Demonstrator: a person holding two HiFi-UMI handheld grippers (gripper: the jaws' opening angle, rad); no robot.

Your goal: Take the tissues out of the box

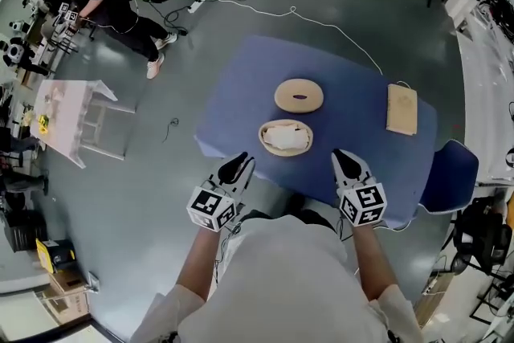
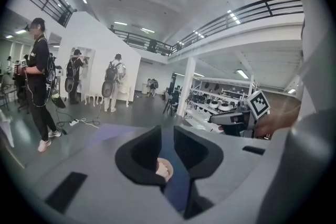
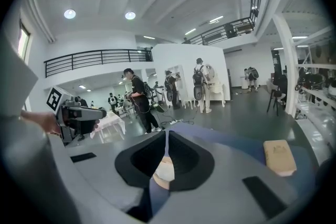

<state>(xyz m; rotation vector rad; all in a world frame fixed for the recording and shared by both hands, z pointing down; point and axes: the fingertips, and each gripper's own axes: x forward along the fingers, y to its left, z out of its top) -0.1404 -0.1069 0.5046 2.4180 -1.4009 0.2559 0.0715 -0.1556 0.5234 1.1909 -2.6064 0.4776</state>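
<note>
An oval wooden box (image 1: pixel 285 137) sits open on the blue table (image 1: pixel 353 104), with white tissues filling it. Its oval lid (image 1: pixel 299 95), with a dark slot, lies just behind it. Both grippers hover over the table's near edge, short of the box. My left gripper (image 1: pixel 238 167) is at the box's near left, with the jaws a little apart and nothing between them. My right gripper (image 1: pixel 347 165) is at its near right with the jaws together and empty. The box shows low between the jaws in the left gripper view (image 2: pixel 164 169) and in the right gripper view (image 3: pixel 165 171).
A flat rectangular wooden piece (image 1: pixel 401 109) lies at the table's right end. A blue chair (image 1: pixel 450 177) stands off the right corner. A person (image 1: pixel 104 0) stands at the far left by a small white table (image 1: pixel 76 120), and cables (image 1: pixel 241 0) trail across the floor.
</note>
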